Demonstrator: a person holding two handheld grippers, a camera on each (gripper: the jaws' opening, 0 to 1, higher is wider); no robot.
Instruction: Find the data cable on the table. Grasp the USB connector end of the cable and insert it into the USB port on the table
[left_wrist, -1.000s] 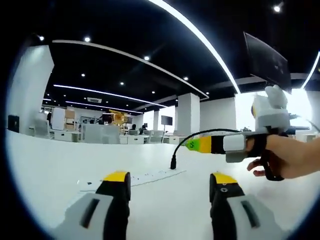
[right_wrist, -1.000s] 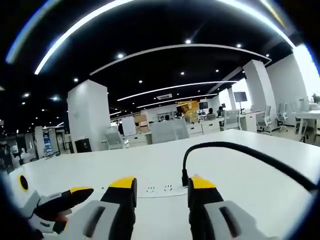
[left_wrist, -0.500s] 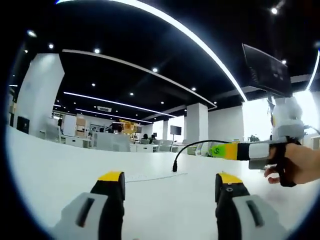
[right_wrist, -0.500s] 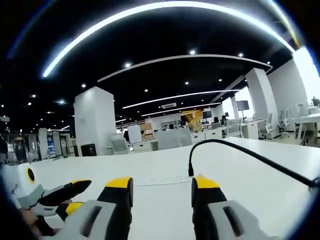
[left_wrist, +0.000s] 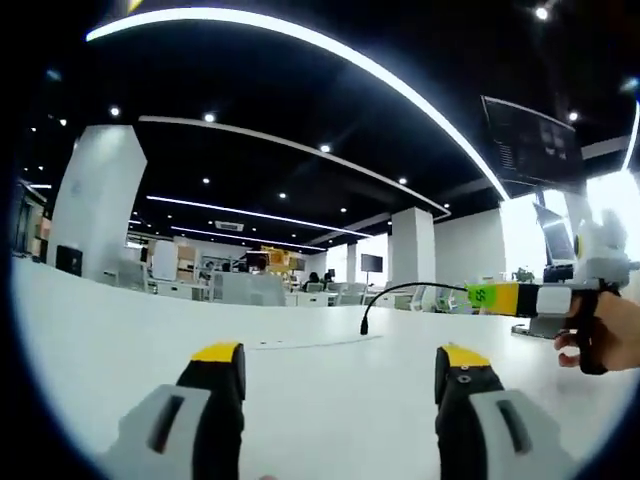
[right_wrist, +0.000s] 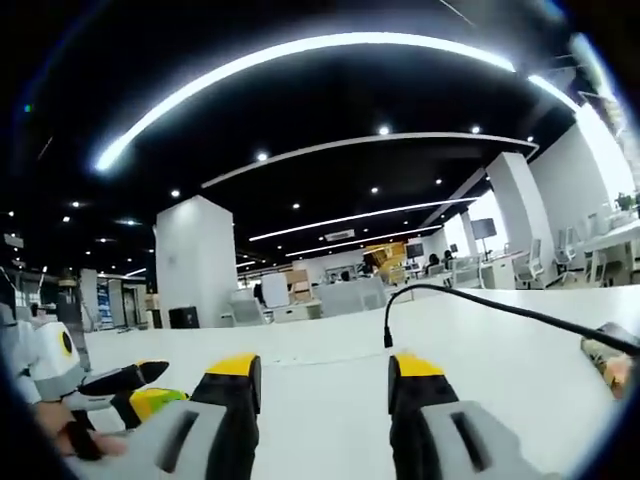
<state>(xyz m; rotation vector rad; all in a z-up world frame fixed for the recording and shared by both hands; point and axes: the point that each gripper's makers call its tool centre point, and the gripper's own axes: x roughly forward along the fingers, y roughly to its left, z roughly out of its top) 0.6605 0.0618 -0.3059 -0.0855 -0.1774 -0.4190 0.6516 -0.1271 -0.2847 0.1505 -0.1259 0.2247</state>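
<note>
The black data cable (left_wrist: 410, 287) arcs up over the white table (left_wrist: 120, 330). Its connector end (left_wrist: 365, 325) points down at the right end of a thin white socket strip (left_wrist: 300, 343) and seems to stand in it. In the right gripper view the connector (right_wrist: 388, 338) hangs just beyond my right jaw, and the cable (right_wrist: 510, 312) trails off to the right. My right gripper (right_wrist: 323, 368) is open with nothing between its jaws; in the left gripper view the right gripper (left_wrist: 478, 295) is off to the connector's right, apart from it. My left gripper (left_wrist: 338, 358) is open and empty, and its fingers show as the left gripper (right_wrist: 165, 385).
A dark screen (left_wrist: 530, 140) hangs at the upper right. A blurred brownish object (right_wrist: 610, 355) lies on the table by the cable's far stretch. Desks, chairs and white pillars (right_wrist: 195, 265) stand far behind the table.
Both views have drawn back and tilted up, so the strip and connector look smaller. The right gripper has moved away to the right of the connector, which stays at the strip's end; its jaws stand slightly wider.
</note>
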